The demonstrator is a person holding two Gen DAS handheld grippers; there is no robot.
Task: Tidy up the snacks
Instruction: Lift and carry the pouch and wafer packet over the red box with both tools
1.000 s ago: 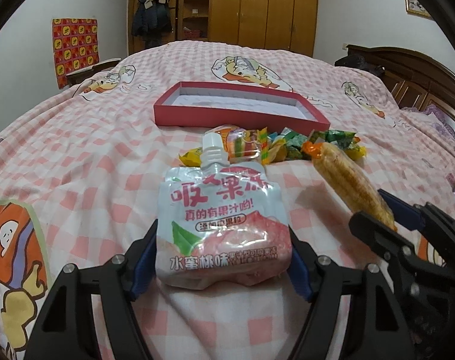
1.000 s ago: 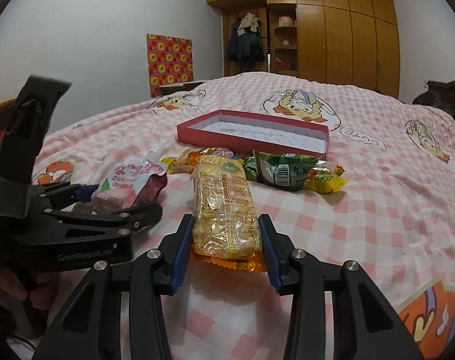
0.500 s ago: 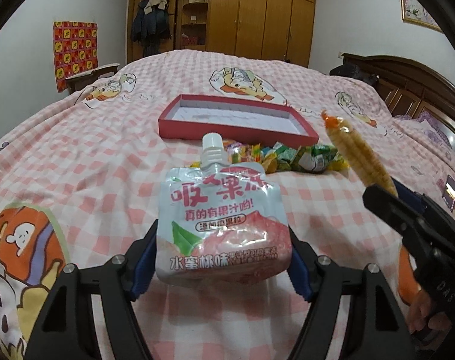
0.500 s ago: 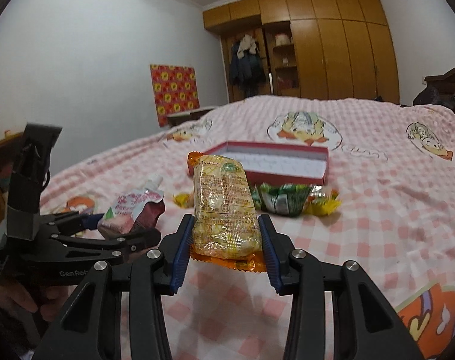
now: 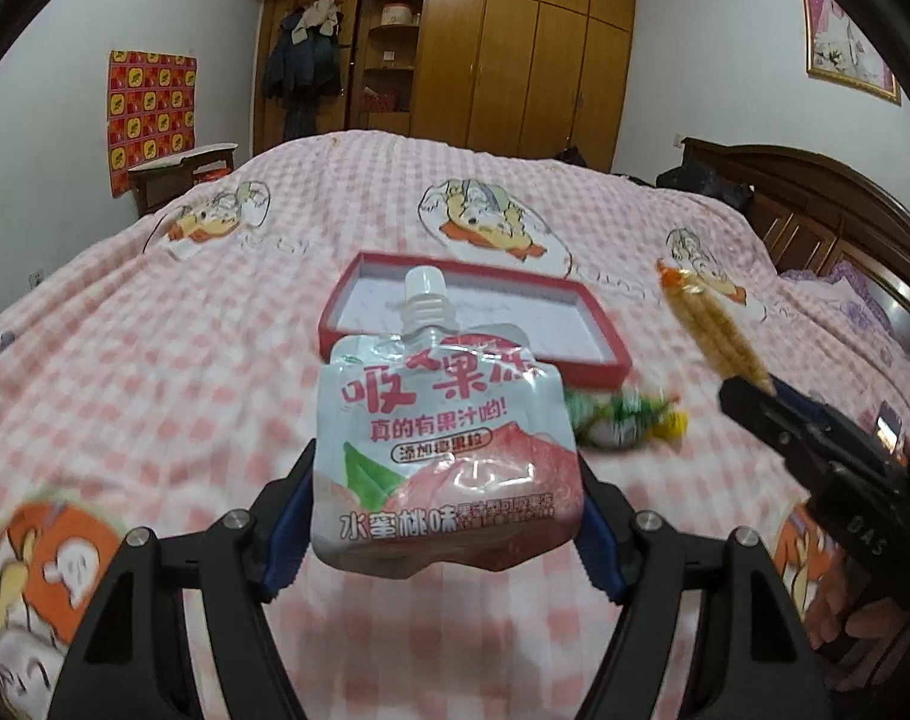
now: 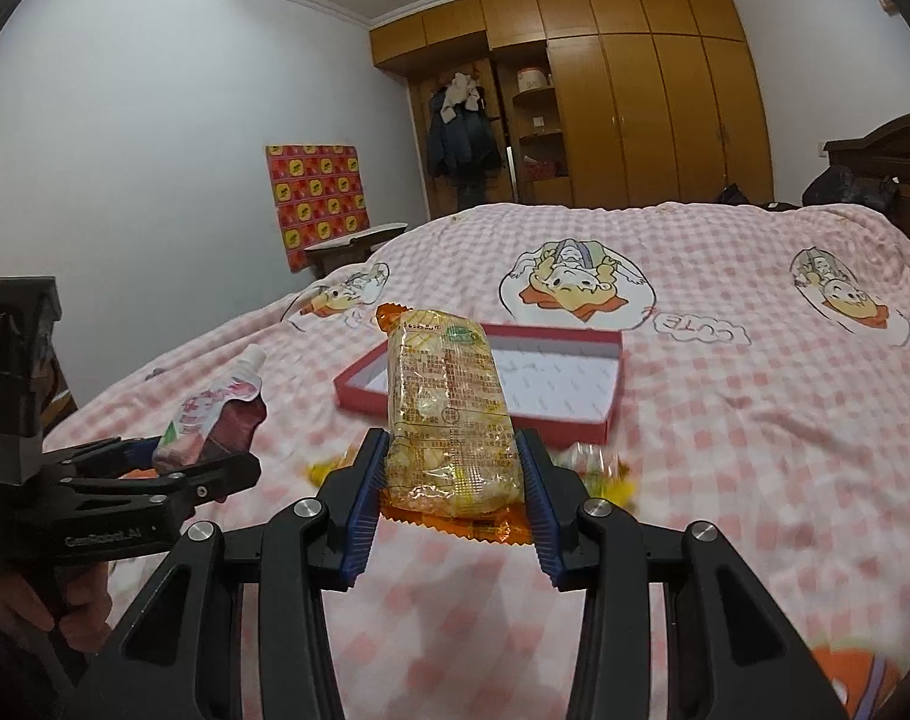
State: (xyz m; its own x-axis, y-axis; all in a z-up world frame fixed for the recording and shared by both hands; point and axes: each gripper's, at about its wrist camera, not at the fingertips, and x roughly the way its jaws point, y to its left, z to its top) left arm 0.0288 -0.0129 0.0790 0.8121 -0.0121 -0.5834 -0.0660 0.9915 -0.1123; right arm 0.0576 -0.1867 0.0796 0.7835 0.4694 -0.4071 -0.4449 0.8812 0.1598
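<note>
My left gripper (image 5: 443,516) is shut on a white and pink peach jelly pouch (image 5: 443,450) with a white cap, held in the air above the bed. My right gripper (image 6: 452,480) is shut on a clear yellow corn snack packet (image 6: 449,408), also lifted. Each gripper shows in the other view: the right one (image 5: 754,396) with the corn packet (image 5: 712,330), the left one (image 6: 197,468) with the pouch (image 6: 215,420). The red box (image 5: 592,360) with a white inside lies open ahead on the bed; it also shows in the right wrist view (image 6: 610,414).
Several small wrapped candies (image 5: 622,420) lie on the pink checked bedspread (image 5: 155,390) in front of the box. A wooden headboard (image 5: 814,210) is at the right, a wardrobe (image 5: 514,60) at the back.
Both grippers have lifted their snacks off the bed and risen. The box and candies now sit lower and farther in both views.
</note>
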